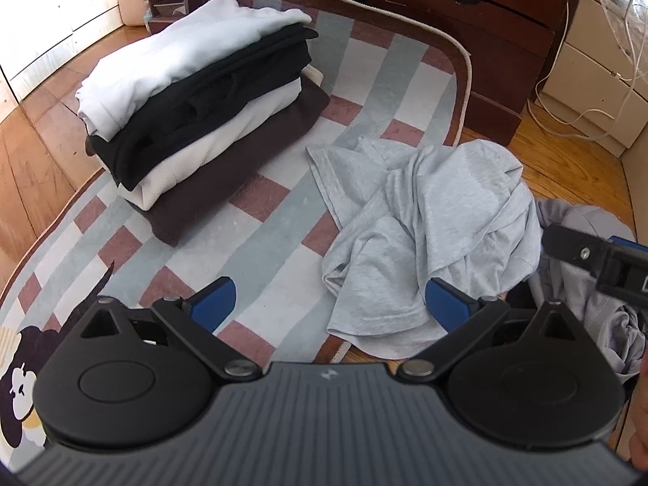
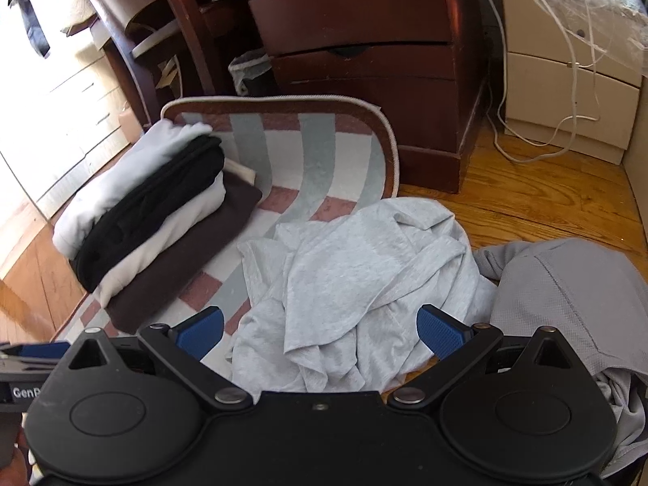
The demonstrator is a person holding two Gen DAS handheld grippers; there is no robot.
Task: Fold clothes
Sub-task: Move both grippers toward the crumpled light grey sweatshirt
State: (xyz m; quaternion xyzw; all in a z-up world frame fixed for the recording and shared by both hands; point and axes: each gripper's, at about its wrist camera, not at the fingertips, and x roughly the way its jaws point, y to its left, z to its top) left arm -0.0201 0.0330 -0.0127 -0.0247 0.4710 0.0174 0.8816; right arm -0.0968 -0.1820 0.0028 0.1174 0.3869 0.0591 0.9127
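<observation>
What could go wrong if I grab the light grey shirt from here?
The crumpled light grey shirt overlaps the darker grey garment at its right edge, so a blind pinch might lift both. It also hangs off the checked rug onto the wooden floor. Spreading it leftward could knock the folded stack.

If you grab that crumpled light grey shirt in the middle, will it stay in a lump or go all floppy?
Probably floppy: the shirt lies in soft wrinkles and folds, so it should droop and unfurl when lifted. It looks thin, so likely light. It spills off the rug onto the wood floor, so a loose edge may drag. Both grippers, left and right, are open.
</observation>
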